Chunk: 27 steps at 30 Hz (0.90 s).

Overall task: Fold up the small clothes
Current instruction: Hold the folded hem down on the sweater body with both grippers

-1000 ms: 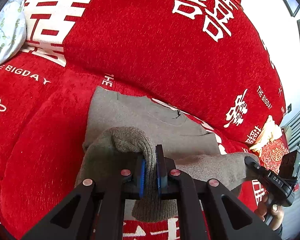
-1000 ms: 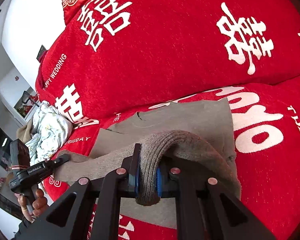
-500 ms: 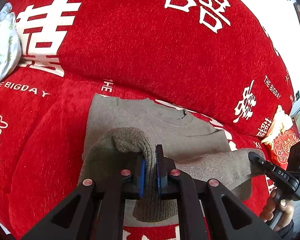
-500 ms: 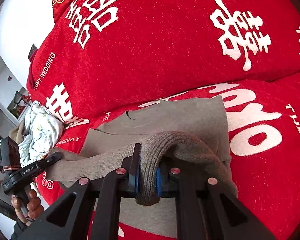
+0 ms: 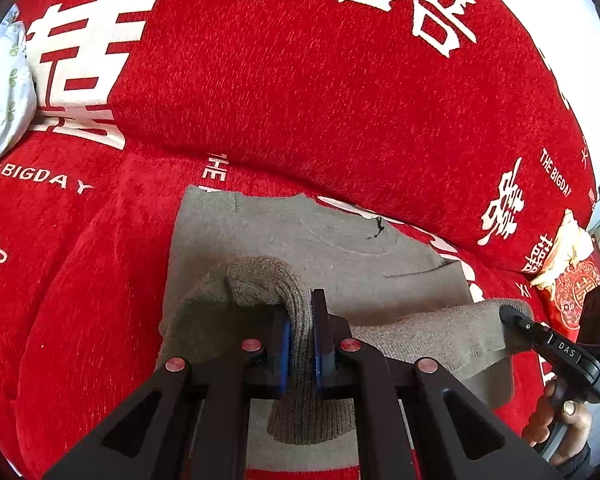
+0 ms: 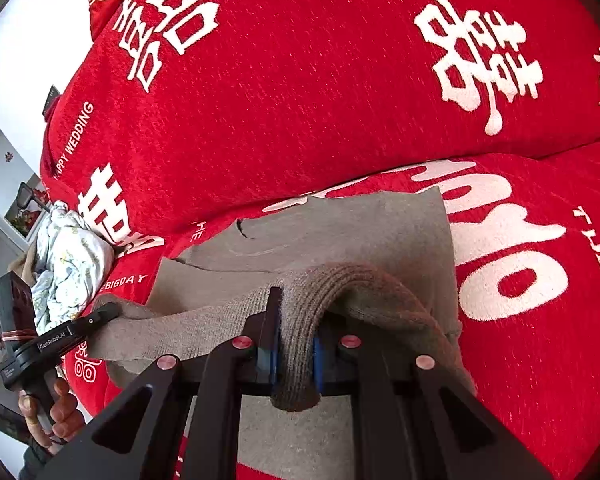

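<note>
The grey knitted sweater (image 5: 300,240) lies spread on the seat of the red plush sofa cover with white lettering (image 5: 300,80), its neckline toward the backrest and its ribbed lower hem lifted off the seat nearest the cameras. The left gripper (image 5: 300,336) is clenched on a bunched corner of that hem, the knit squeezed between its blue-padded jaws, and the right gripper (image 6: 294,344) grasps the opposite corner the same way; in each view the other gripper shows at the far end of the sweater, the hem stretched between the two. I judge this to be the bottom-to-top fold, with the hem being carried over the body of the sweater toward the neckline. The main risk is an uneven fold: if one hand runs ahead of the other, the hem will land askew across the sweater, and the slack knit sagging between the grippers may drag and wrinkle the layer below. The thick rib is pinched only in a narrow bunch, so a tug could slip it out of a grip. The sofa seat is soft and sloped, so the sweater beneath may creep as the upper layer slides over it. Compared with a second ago, both grippers have advanced a little over the sweater toward the backrest and sunk slightly, and less flat knit shows beyond them; both grips are unchanged.
</note>
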Available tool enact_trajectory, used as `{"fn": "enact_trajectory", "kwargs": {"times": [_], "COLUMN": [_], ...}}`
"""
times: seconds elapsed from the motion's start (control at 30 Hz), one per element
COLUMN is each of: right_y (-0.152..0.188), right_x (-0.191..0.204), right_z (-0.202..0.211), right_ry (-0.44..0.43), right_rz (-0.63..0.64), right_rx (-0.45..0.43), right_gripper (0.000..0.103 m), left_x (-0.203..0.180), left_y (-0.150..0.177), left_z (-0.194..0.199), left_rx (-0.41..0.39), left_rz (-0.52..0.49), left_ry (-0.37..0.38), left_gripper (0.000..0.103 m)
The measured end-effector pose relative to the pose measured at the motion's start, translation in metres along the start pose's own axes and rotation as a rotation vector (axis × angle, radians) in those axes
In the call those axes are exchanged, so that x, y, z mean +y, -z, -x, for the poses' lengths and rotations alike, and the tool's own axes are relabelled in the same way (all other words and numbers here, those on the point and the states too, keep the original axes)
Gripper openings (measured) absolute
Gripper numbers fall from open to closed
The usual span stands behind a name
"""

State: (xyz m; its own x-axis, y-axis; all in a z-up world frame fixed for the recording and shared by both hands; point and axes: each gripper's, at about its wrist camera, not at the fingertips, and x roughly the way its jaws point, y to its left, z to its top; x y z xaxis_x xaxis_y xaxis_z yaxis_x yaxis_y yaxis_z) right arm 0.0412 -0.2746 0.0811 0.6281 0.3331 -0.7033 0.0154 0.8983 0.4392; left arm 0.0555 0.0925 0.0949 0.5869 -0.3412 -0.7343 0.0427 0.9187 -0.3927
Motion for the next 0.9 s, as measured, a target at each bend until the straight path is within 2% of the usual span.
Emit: {"fn": "enact_trajectory", "kwargs": {"times": [0.6, 0.9], "right_y": [-0.018, -0.038], "right_x": [-0.015, -0.022], "right_z": [-0.026, -0.053], "right_ry": [0.007, 0.016], "right_rz": [-0.032, -0.037], "right_rx": [0.013, 0.029], "right_gripper": [0.013, 0.013], "left_x": [-0.004, -0.001], "left_y": [-0.029, -0.043], "left_z": [-0.034, -0.059], "left_rx": [0.02, 0.039], "left_rz": [-0.006, -0.002], "left_ry": [-0.014, -0.034], "left_gripper": [0.01, 0.01]}}
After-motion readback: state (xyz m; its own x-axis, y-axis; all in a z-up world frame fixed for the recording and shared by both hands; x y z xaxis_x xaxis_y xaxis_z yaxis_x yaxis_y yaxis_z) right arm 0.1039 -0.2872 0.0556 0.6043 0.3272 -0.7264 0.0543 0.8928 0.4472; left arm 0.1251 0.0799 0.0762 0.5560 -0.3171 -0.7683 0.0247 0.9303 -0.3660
